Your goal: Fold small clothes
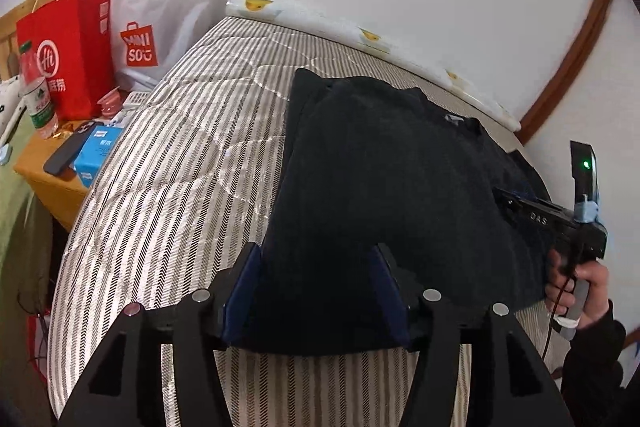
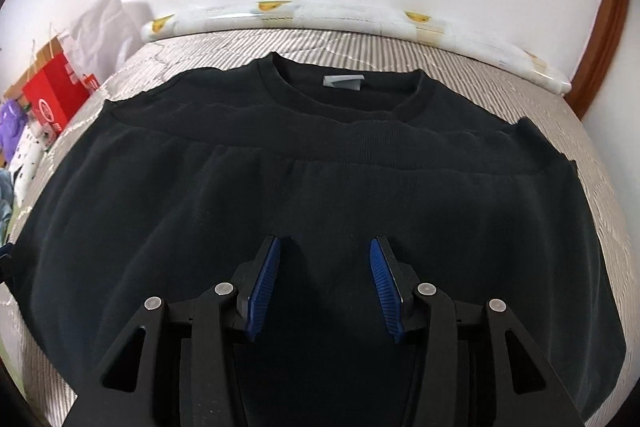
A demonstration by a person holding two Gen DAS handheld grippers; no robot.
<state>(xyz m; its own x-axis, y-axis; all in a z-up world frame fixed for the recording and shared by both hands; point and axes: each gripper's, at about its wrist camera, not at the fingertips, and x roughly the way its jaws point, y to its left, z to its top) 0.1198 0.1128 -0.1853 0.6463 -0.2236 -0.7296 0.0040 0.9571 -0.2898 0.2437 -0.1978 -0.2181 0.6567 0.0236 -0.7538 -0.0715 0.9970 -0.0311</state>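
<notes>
A black sweatshirt [image 2: 320, 163] lies on the striped mattress [image 1: 168, 163]. Its lower half is folded up toward the collar, where a grey label [image 2: 342, 83] shows. My right gripper [image 2: 324, 259] hovers over the near middle of the sweatshirt, its blue pads apart and gripping nothing. My left gripper [image 1: 316, 259] stands open over the sweatshirt's [image 1: 380, 187] near left end, with cloth showing between its fingers but not pinched. At the right of the left wrist view, a hand [image 1: 580, 283] holds the right gripper's handle.
Left of the bed, a wooden bedside table [image 1: 52, 183] carries a bottle [image 1: 38, 103], a phone [image 1: 68, 151] and a blue box [image 1: 96, 151]. A red bag [image 1: 68, 55] and a white bag [image 1: 160, 15] stand behind. A duck-print roll [image 2: 320, 15] lines the wall.
</notes>
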